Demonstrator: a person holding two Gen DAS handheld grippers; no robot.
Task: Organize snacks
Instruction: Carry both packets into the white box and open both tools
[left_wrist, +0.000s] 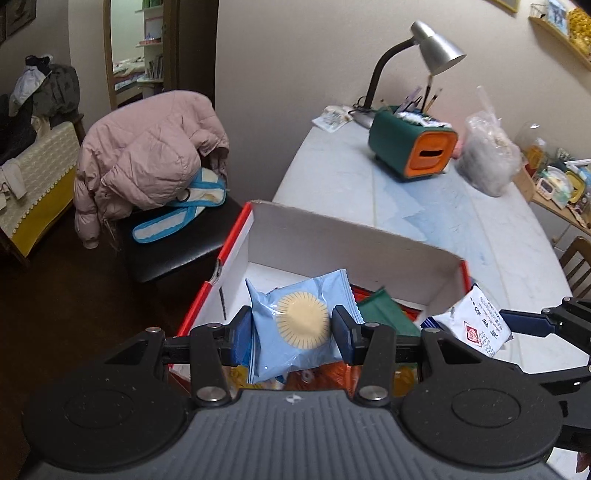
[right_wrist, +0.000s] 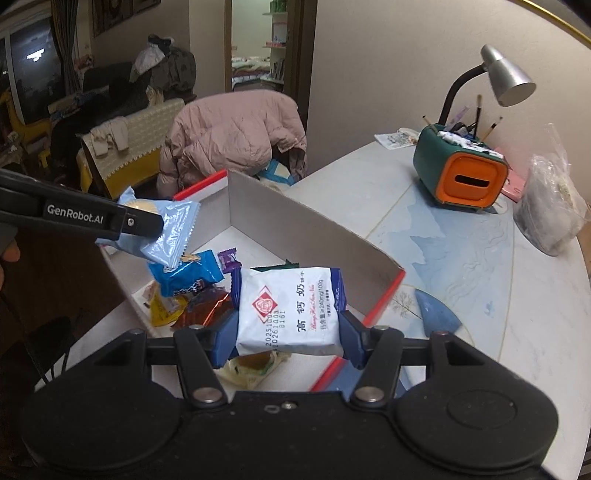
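While the left claw (left_wrist: 291, 328) pinches a pale blue snack packet (left_wrist: 295, 325) between its pads, the right claw (right_wrist: 286, 341) clamps a white packet with red seal (right_wrist: 290, 310). Both packets hang above the open red-edged cardboard box (right_wrist: 303, 236), where more wrapped snacks (right_wrist: 192, 277) lie. This box sits on the marble-patterned bench (right_wrist: 461, 240), near a green and orange holder (right_wrist: 461, 173).

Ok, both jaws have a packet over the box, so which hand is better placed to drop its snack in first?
Probably left. The left gripper holds the light blue packet over the open floor at the far end of the box. The right gripper holds its white packet above the snack pile.
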